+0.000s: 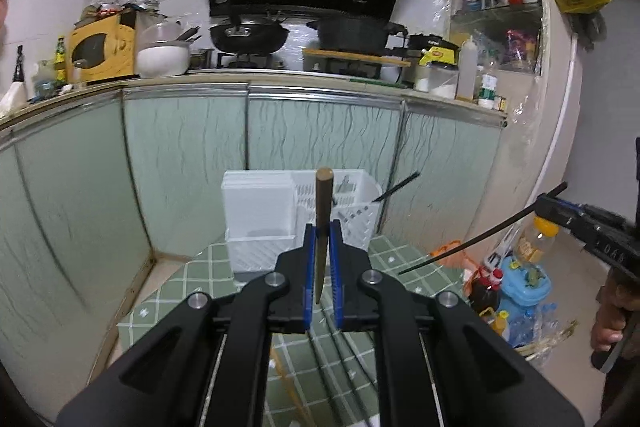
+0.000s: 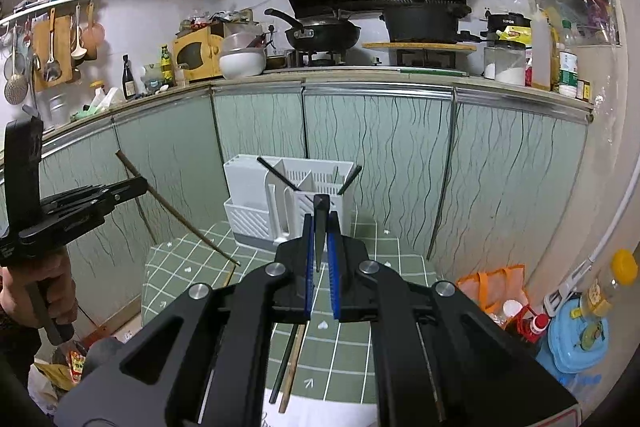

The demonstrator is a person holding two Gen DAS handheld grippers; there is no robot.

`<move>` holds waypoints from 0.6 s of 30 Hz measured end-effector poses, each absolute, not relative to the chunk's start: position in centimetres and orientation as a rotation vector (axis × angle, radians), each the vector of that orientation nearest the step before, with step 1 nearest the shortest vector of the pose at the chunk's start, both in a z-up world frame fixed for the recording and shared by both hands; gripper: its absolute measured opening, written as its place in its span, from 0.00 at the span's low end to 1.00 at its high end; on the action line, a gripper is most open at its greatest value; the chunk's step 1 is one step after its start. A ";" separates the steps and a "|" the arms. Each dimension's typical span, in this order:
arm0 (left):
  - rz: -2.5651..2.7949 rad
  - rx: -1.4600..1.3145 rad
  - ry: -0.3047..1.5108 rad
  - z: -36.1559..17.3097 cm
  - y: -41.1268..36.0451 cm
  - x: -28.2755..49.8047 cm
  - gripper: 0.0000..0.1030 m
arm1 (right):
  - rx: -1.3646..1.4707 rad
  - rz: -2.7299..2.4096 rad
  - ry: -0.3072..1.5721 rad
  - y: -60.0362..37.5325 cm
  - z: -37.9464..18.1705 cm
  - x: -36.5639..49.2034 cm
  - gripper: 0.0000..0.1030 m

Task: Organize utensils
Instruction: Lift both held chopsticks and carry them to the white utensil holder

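Note:
My left gripper (image 1: 322, 227) is shut on a brown wooden chopstick (image 1: 323, 203) that points up and away, above the green checked table (image 1: 192, 275). My right gripper (image 2: 320, 223) is shut on a black chopstick (image 2: 321, 215). A white utensil caddy (image 1: 276, 219) stands at the table's far end, straight ahead of both grippers; it also shows in the right wrist view (image 2: 256, 203) with black chopsticks (image 2: 280, 177) leaning in its compartments. Two more chopsticks (image 2: 290, 363) lie on the table under the right gripper. Each gripper shows in the other's view, the right (image 1: 552, 207) and the left (image 2: 136, 187).
The kitchen counter (image 1: 256, 83) with pans, pots and bottles runs behind the table, above green cabinet doors (image 2: 376, 163). Bottles, an orange bag (image 2: 492, 287) and a blue container (image 2: 576, 339) sit on the floor to the right. Hanging utensils (image 2: 48, 43) are on the left wall.

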State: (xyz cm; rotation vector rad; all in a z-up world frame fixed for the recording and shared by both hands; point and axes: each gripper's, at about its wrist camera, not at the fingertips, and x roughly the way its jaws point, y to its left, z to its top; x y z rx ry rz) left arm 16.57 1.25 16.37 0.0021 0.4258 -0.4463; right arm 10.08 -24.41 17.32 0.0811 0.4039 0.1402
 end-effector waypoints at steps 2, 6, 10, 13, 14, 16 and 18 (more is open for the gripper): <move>-0.456 -0.002 0.425 17.1 0.7 17.4 0.08 | 0.088 0.149 0.403 -24.6 17.9 10.9 0.06; -0.470 -0.013 0.420 18.8 0.0 19.5 0.08 | 0.095 0.162 0.406 -25.0 18.9 12.6 0.06; -0.490 -0.012 0.409 20.2 -1.1 21.2 0.08 | 0.089 0.165 0.398 -25.2 20.1 14.6 0.06; -0.501 -0.008 0.394 21.2 -2.2 22.4 0.08 | 0.082 0.168 0.394 -25.3 20.8 16.2 0.06; -0.507 -0.009 0.390 21.5 -2.5 22.8 0.08 | 0.080 0.167 0.394 -25.3 21.0 16.6 0.06; -0.520 -0.012 0.379 22.2 -3.2 23.6 0.08 | 0.077 0.166 0.390 -25.5 21.4 17.6 0.06; -0.537 -0.018 0.376 22.5 -3.9 24.6 0.08 | 0.078 0.165 0.385 -25.8 21.8 18.4 0.06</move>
